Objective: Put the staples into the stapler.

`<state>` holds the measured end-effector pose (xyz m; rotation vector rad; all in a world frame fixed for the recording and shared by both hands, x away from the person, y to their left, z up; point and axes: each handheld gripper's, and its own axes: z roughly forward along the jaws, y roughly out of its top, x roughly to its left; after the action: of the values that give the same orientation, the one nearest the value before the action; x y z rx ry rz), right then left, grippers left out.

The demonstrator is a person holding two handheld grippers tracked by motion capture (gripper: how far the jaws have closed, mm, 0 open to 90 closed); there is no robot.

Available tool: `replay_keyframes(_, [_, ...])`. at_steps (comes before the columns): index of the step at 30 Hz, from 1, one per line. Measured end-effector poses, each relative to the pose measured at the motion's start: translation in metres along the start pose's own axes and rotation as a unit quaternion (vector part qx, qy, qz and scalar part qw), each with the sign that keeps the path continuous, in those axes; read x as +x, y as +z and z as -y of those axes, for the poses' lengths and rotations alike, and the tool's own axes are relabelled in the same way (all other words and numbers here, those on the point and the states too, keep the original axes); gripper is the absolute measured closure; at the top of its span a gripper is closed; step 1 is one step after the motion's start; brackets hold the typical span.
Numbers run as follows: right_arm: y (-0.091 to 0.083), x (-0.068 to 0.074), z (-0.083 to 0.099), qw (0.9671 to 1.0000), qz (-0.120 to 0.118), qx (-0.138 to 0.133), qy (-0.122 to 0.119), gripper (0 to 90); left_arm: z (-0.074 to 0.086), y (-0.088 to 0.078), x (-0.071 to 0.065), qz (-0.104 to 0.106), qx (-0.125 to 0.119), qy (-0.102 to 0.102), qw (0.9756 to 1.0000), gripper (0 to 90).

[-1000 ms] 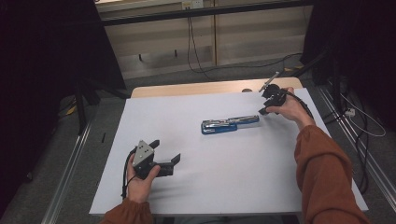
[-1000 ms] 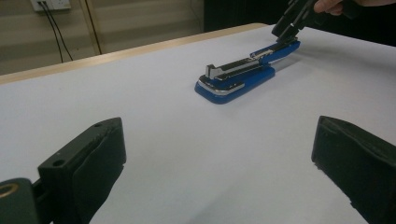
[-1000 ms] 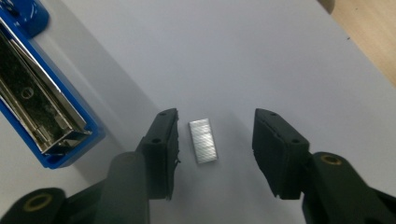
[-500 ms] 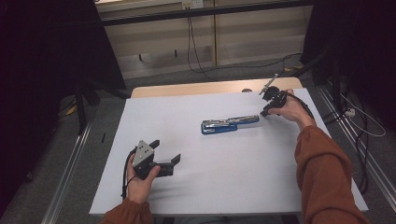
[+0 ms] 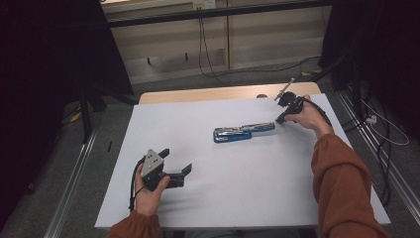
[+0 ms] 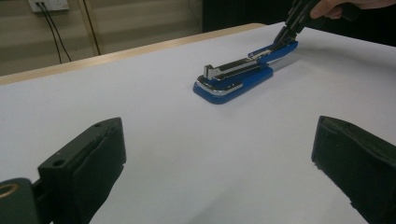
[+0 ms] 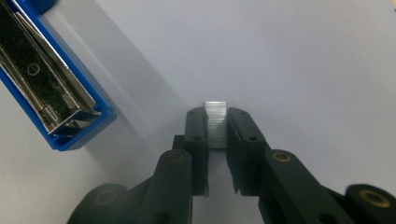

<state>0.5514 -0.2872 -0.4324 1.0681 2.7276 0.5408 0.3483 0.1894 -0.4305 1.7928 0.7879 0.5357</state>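
Strip of staples (image 7: 215, 122) pinched between the black pads of the right gripper (image 7: 216, 119), just off the white table (image 5: 208, 198); jaws just drawn in onto it over the past second, now clamped on both long sides. Lay at about 4 o'clock from the near end of the opened blue stapler (image 7: 51, 88), close but apart. Seen from the high view, stapler (image 5: 243, 133) rested a little past table centre toward 1 o'clock, lid swung back flat, metal channel exposed and apparently unloaded. Right gripper (image 5: 283, 115) stood at its 3 o'clock end, near the far right corner.

Judged as early-middle: stapler already open, staples secured; still left, lifting the strip, aligning it with the channel, seating it, closing the lid.

Left gripper (image 5: 174, 171) held low at about 7 o'clock of the table, jaws spread wide, nothing between the pads (image 6: 100, 158), aimed toward the stapler (image 6: 238, 77) with bare surface in between.

Plenty of open table around the stapler at 6, 9 and 12 o'clock. Tighter at 3 o'clock: table edge and wooden far rim (image 5: 218, 93) near the right hand, so little margin for a swing outward there.
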Motion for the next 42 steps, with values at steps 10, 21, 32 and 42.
replay_keyframes(10, [-0.003,0.0,0.002,1.0,0.006,0.001,0.007,79.3,0.0,0.0,0.0,0.0,-0.001,0.0,1.0,3.0])
replay_keyframes(21, [-0.015,0.006,0.0,0.9998,0.013,-0.014,0.004,79.3,-0.001,-0.001,-0.001,-0.002,-0.004,0.002,1.0,3.0])
replay_keyframes(32, [-0.032,0.007,0.003,0.9988,0.018,-0.045,0.003,79.3,-0.001,-0.001,-0.003,0.002,-0.005,0.005,1.0,3.0])
replay_keyframes(42, [-0.047,0.014,0.001,0.9963,0.022,-0.08,-0.019,79.3,-0.001,0.0,-0.001,0.0,-0.003,0.002,1.0,3.0])
